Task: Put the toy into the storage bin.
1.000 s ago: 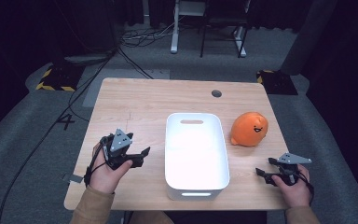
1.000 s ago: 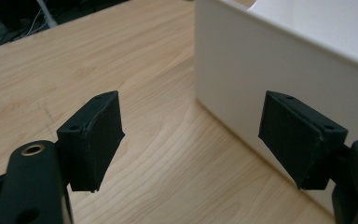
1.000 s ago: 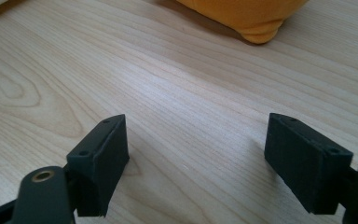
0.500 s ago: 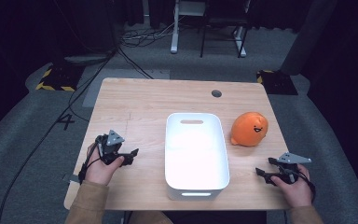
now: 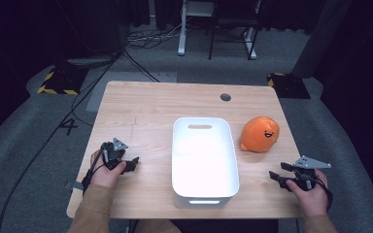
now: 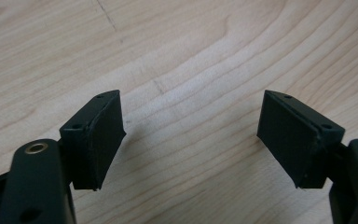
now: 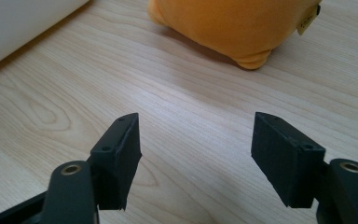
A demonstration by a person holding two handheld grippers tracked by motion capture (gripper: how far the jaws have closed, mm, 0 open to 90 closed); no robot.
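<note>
An orange plush toy with a smiling face lies on the wooden table, just right of a white rectangular bin. The bin holds nothing that I can see. My right gripper rests near the table's front right, below the plush, open; in the right gripper view its jaws stand wide with bare wood between them, the plush ahead and the bin's wall at the upper left. My left gripper sits left of the bin, open over bare wood.
A small dark grommet sits in the table's far right part. Cables trail over the grey floor on the left. Chair and desk legs stand beyond the table's far edge.
My left gripper has drawn back toward the front left of the table and tipped down close to the wood. The right gripper has stayed where it was.
</note>
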